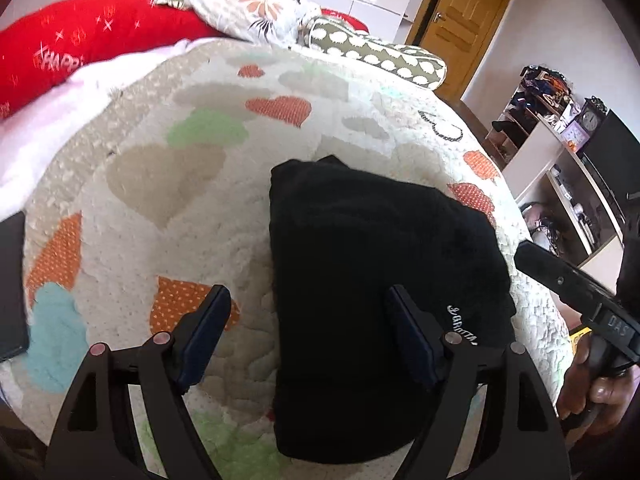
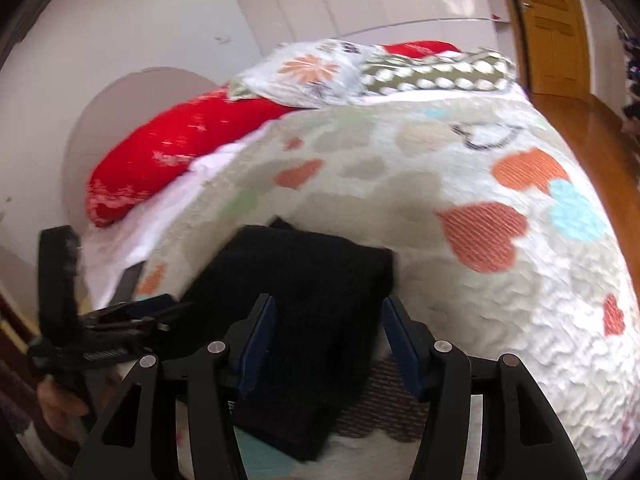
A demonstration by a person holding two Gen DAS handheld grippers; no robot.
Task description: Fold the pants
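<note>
The black pants (image 1: 380,264) lie folded into a thick rectangular bundle on the heart-patterned quilt (image 1: 160,184), with white lettering near their close edge. My left gripper (image 1: 308,300) hovers over the bundle's left edge, open, one pad over the quilt and one over the cloth. In the right wrist view the same pants (image 2: 304,276) lie just ahead of my right gripper (image 2: 328,308), which is open above their near end with nothing pinched. A hand (image 1: 592,392) holds the right tool at the bed's right side.
A red pillow (image 1: 80,48), a floral pillow (image 1: 248,4) and a spotted pillow (image 1: 376,56) sit at the head of the bed. A dark flat object (image 1: 10,280) lies at the left edge. Cluttered shelves (image 1: 560,140) and a wooden door (image 1: 460,12) stand beyond the bed's right edge.
</note>
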